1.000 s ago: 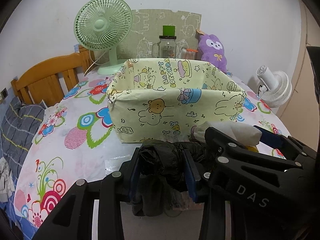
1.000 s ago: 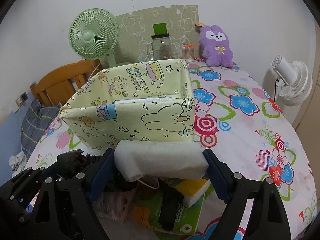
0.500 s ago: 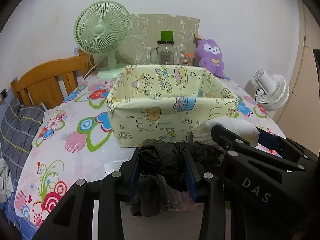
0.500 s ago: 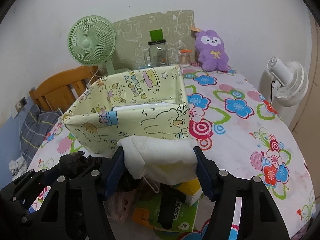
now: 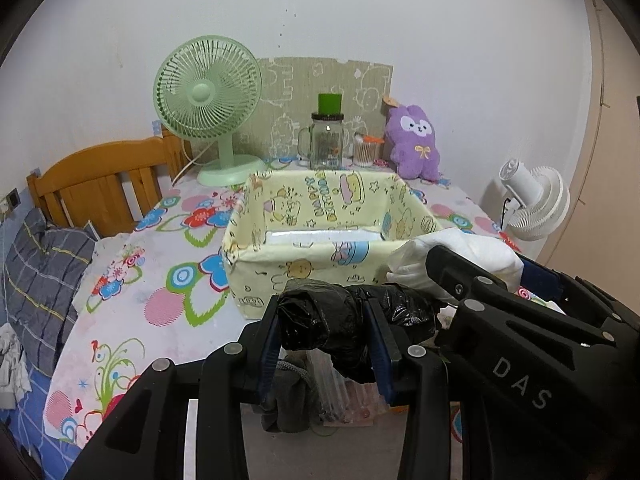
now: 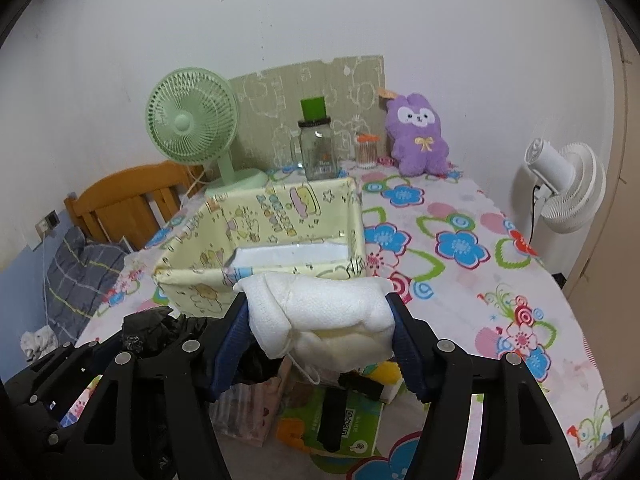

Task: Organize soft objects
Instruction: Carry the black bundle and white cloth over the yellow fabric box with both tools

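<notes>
Now both tongs carry: left tongs (image 5: 326, 334) pinch a black bag (image 5: 340, 320), right tongs (image 6: 320, 332), having just narrowed, squeeze a white cloth (image 6: 324, 316); next, over the bin (image 6: 280, 216) and release.

The table (image 6: 460, 280) is covered by a flowered cloth; a yellow fabric box (image 5: 320, 240), green fan (image 5: 208, 100), jar (image 5: 326, 144) and purple plush (image 5: 414, 140) are carried.
</notes>
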### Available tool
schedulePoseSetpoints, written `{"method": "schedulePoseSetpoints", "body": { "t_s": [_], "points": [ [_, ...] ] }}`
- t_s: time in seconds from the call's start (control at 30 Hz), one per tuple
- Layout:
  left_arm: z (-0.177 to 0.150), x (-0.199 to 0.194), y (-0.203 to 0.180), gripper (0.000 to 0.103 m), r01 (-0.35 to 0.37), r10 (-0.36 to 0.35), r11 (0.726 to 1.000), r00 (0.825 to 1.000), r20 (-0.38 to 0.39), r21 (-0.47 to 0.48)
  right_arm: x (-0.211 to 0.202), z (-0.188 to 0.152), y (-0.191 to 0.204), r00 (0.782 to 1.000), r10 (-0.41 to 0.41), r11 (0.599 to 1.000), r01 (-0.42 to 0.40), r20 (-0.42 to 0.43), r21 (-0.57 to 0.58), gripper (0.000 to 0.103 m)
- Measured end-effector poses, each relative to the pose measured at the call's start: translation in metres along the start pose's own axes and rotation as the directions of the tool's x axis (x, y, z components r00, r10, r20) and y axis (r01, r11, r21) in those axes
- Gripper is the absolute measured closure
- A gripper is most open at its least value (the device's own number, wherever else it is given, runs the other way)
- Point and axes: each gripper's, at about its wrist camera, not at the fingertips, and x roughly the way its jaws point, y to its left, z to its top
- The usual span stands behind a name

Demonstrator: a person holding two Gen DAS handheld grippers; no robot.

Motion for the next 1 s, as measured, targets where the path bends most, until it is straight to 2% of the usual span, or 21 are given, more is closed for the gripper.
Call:
{"method": "schedulePoseSetpoints", "body": {
  "t_s": [0.57, 1.0],
  "points": [
    [0.022, -0.033, -0.004, 0.063, -0.015, 0.016, 1.000, 0.998, 0.068, -0.003, -0.038, 0.024, 0.011, 0.997, 0.017, 1.000, -0.015, 0.074, -0.019, 0.034],
    [0.036, -0.024, 0.000, 0.063, -0.033, 0.034, 0.999, 0.996, 0.082, -0.014, -0.031, 0.038, 0.017, 0.996, 0.039, 0.999, -0.036, 0.086, -0.031, 0.034]
  ]
}}
